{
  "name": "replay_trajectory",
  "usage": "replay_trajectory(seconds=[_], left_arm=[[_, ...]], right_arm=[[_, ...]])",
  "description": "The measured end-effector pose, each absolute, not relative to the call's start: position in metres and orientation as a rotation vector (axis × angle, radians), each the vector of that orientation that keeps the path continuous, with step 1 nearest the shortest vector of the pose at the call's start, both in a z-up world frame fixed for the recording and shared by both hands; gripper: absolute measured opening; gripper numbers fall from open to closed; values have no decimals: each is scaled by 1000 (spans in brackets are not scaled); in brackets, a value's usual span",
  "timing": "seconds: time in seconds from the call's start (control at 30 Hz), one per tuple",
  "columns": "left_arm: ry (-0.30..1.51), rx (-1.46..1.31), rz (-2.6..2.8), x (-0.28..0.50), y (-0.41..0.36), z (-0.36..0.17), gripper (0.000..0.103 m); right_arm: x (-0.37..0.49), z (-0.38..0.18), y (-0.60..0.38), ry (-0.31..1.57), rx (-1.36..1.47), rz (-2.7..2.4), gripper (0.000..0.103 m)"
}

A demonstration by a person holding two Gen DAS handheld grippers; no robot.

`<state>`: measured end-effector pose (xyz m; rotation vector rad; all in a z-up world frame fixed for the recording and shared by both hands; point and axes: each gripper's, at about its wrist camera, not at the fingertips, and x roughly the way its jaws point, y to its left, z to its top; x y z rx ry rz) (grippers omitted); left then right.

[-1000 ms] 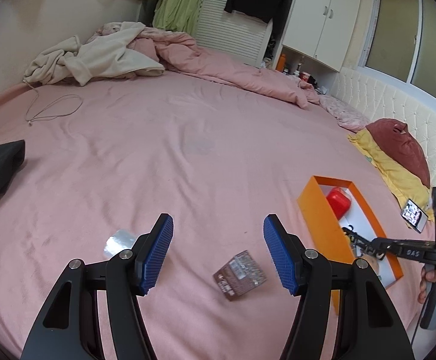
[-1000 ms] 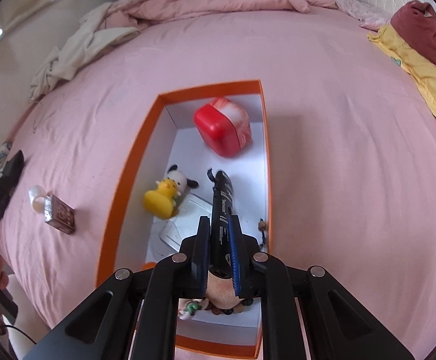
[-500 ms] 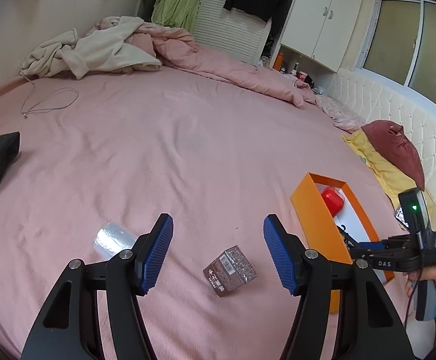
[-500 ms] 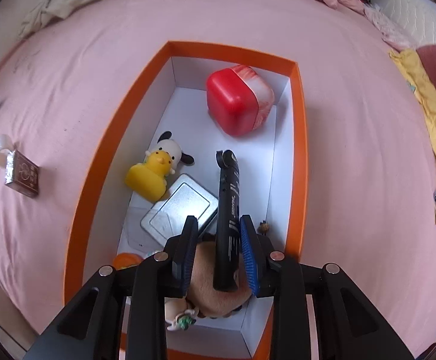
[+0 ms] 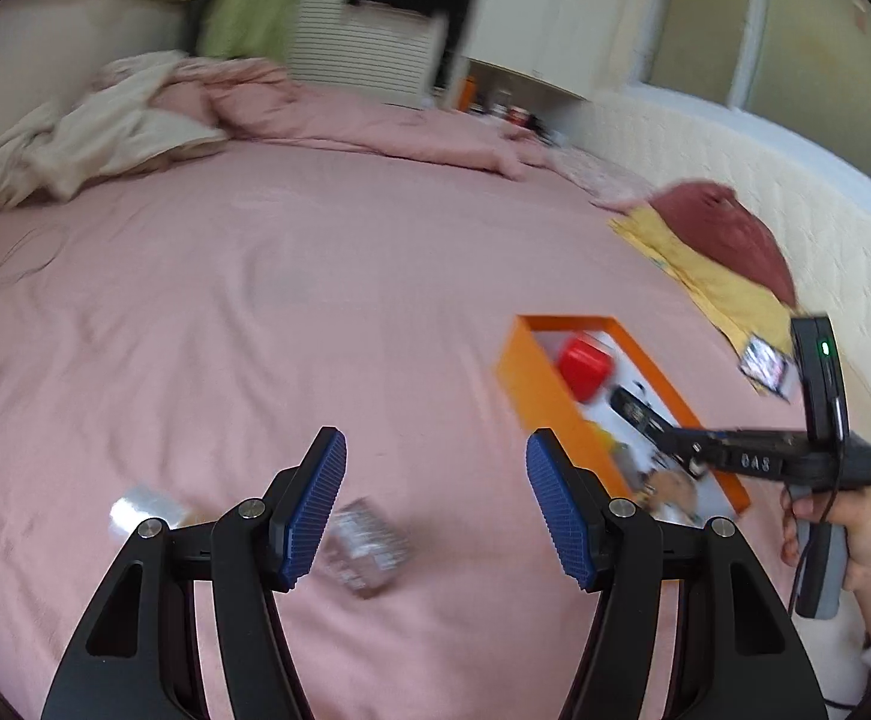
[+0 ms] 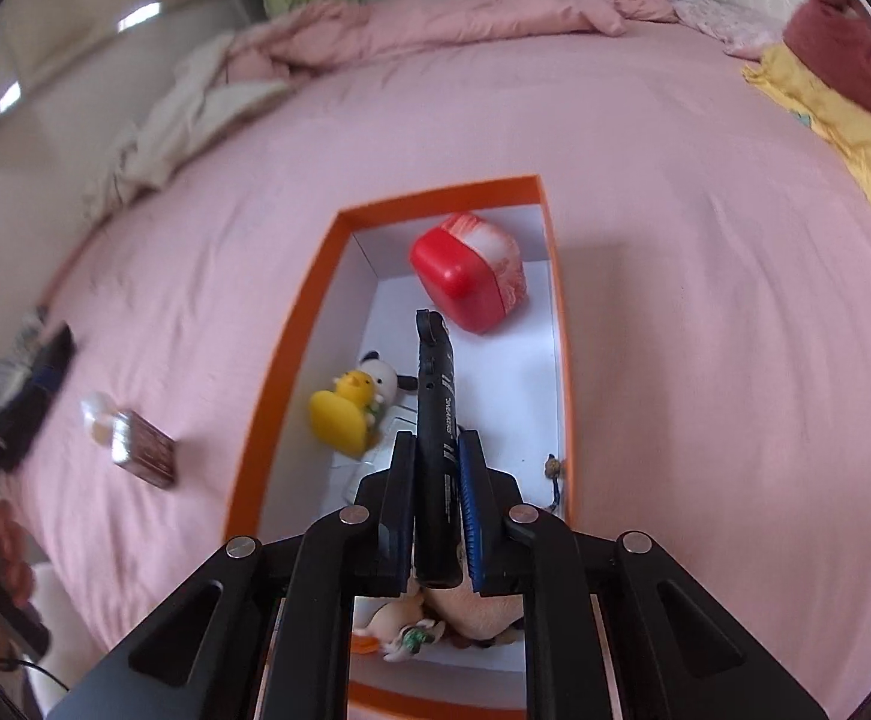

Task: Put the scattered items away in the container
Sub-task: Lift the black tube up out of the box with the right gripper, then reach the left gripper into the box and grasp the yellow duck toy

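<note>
The right tongs [image 6: 438,510] clamp a slim black tube [image 6: 434,396] by its rear half, above the orange box [image 6: 291,324]; it looks stiff, light and slick, so a mid-body pinch suits it. The left tongs [image 5: 435,504] gape wide, with a small brown box [image 5: 366,546], rigid and light, just ahead between them on the pink bedsheet [image 5: 255,312].

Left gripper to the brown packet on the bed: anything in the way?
Nothing visible. The left gripper is open and the brown packet lies on the pink sheet just below its fingers, near the left one. The clear wrapper lies off to the left, outside the gap.
</note>
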<state>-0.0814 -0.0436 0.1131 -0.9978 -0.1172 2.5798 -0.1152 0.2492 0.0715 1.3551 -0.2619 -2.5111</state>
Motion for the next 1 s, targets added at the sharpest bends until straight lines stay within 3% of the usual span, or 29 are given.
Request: replay_trajectory(seconds=[0.23,0.47,0.6,0.63,0.7,0.77,1.0], left_arm=[[189,-1049,2388,-108,55,108,63],[138,-1106,2298,-133,101,95,63],[196,-1192,2313,-142,111,75,63],[197,-1215,2317,-144,111,70,62],[195,-1260,2325,-150,111,61,44],[262,-1298,2331,-154,116,56,35],[564,-1419,2309,-158,143,41,39]], right_arm=[[-95,88,276,-420,1220,-2559,13],[-87,91,286,-414,1182,-2561,13],[-82,91,291,-423,1160,-2556,13],[-81,90,292,-433,1155,-2552,13],[-80,89,295,-453,1147,-2543,13],[-79,89,297,-468,1135,-2539,13],[-77,93,306,-524,1081,-2539,13]])
